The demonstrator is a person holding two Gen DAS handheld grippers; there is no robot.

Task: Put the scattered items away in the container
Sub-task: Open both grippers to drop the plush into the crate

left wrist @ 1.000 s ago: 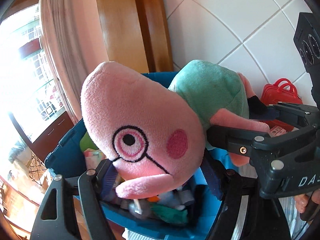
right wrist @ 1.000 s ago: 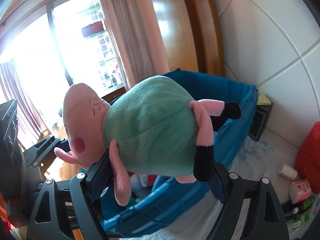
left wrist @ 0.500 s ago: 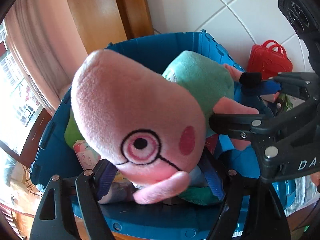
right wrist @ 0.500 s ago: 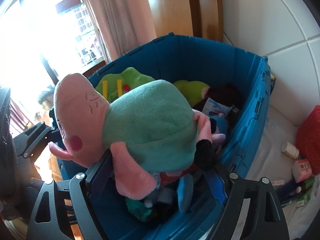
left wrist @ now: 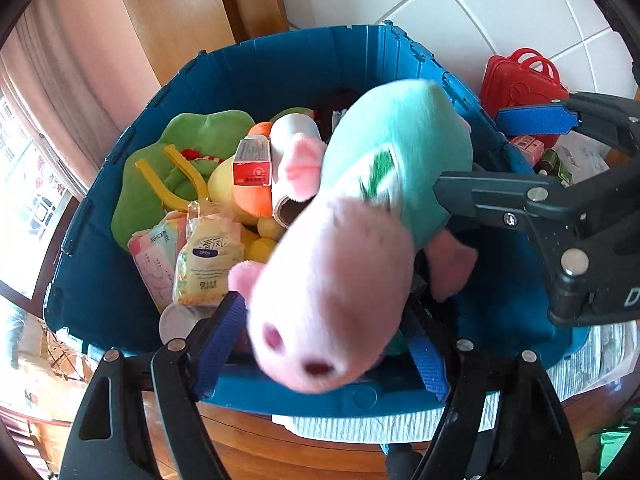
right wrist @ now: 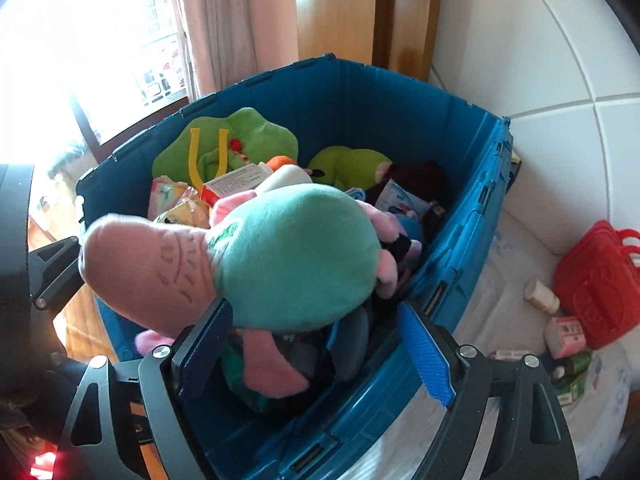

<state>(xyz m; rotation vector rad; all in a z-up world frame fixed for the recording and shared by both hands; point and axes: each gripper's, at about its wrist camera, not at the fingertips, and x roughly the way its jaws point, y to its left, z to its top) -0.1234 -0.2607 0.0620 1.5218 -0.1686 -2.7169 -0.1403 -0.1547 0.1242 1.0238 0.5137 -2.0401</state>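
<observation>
A pink pig plush with a teal body hangs over the open blue bin, low among the things inside. Its blurred snout faces the left wrist camera. My left gripper has the head between its blue pads, both against its sides. In the right wrist view the teal body lies between the fingers of my right gripper. There the left pad touches the body and the right pad stands clear of it. The right gripper's fingers also show at the right of the left wrist view.
The bin holds a green plush, a tissue pack, a red and white box and other toys. Right of it on a white cloth are a red toy case, a small bottle and small boxes. A tiled wall and a curtain stand behind.
Both grippers have tipped down over the bin and the plush has sunk into it. The plush has rolled, snout now toward the left camera. The right gripper's right pad has come off the body.
</observation>
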